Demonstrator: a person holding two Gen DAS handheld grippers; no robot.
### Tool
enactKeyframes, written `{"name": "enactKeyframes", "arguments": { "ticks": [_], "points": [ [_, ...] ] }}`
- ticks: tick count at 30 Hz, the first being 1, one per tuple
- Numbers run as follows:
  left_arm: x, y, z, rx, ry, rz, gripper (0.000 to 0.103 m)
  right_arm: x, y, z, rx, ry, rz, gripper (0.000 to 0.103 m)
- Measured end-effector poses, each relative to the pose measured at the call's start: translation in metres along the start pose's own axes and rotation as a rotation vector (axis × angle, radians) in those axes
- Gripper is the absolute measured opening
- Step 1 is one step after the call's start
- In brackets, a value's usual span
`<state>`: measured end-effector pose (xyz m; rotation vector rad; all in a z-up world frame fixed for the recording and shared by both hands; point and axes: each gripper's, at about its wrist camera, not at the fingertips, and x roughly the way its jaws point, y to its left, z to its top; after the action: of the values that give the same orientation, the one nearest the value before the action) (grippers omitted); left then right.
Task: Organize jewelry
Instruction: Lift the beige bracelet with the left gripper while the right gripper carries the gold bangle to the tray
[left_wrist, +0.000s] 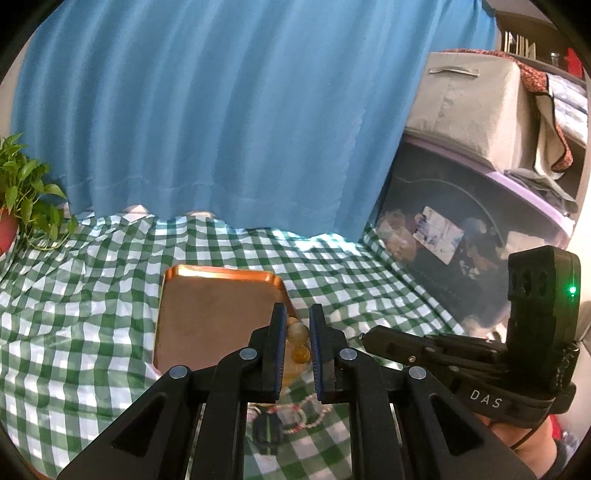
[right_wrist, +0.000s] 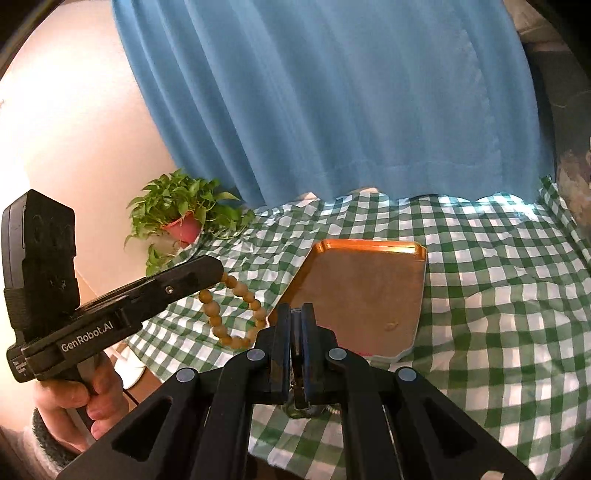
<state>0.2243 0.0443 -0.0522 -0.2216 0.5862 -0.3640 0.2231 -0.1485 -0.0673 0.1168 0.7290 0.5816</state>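
A bracelet of round wooden beads (left_wrist: 298, 330) sits between the pads of my left gripper (left_wrist: 297, 318), which is shut on it. In the right wrist view the bracelet (right_wrist: 216, 320) hangs as a loop from the left gripper (right_wrist: 221, 275), above the cloth left of the copper tray (right_wrist: 362, 291). My right gripper (right_wrist: 295, 314) is shut on a thin dark piece of jewelry (right_wrist: 295, 334) that dangles below its fingers; what the piece is I cannot make out. Both grippers hover at the tray's (left_wrist: 214, 314) near edge, and the right gripper (left_wrist: 365, 336) is beside the left one.
More jewelry (left_wrist: 295, 415), a coloured bead string and a dark round piece, lies on the green-checked cloth (left_wrist: 92, 295) under my left gripper. A potted plant (right_wrist: 183, 227) stands at the back left. A blue curtain (left_wrist: 221, 110) hangs behind. A dark bin (left_wrist: 461, 229) stands to the right.
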Motion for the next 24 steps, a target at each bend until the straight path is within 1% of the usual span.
{"name": "enactKeyframes", "arguments": {
  "ticks": [2,4,10,13,16,19,24],
  "points": [
    [0.007,0.0,0.0,0.046,-0.012,0.054,0.013,0.008,-0.002,0.002,-0.003,0.001,-0.01,0.006],
    [0.015,0.001,0.0,0.064,-0.011,0.074,0.013,0.017,-0.001,0.005,-0.023,0.001,-0.028,0.006],
    [0.044,0.014,0.002,0.062,-0.003,0.074,0.013,0.04,0.001,0.022,-0.067,-0.003,-0.047,0.006],
    [0.058,0.019,0.004,0.065,-0.007,0.07,0.013,0.05,-0.002,0.031,-0.044,-0.008,0.021,0.005],
    [0.075,0.026,0.002,0.064,-0.001,0.071,0.013,0.06,-0.005,0.036,-0.052,-0.02,0.033,0.006],
    [0.094,0.037,-0.002,0.04,0.016,0.061,0.013,0.075,-0.009,0.038,-0.051,-0.026,0.035,0.006],
    [0.115,0.059,-0.01,-0.022,0.016,0.041,0.013,0.104,-0.026,0.032,-0.021,-0.018,0.051,0.006]
  ]
}}
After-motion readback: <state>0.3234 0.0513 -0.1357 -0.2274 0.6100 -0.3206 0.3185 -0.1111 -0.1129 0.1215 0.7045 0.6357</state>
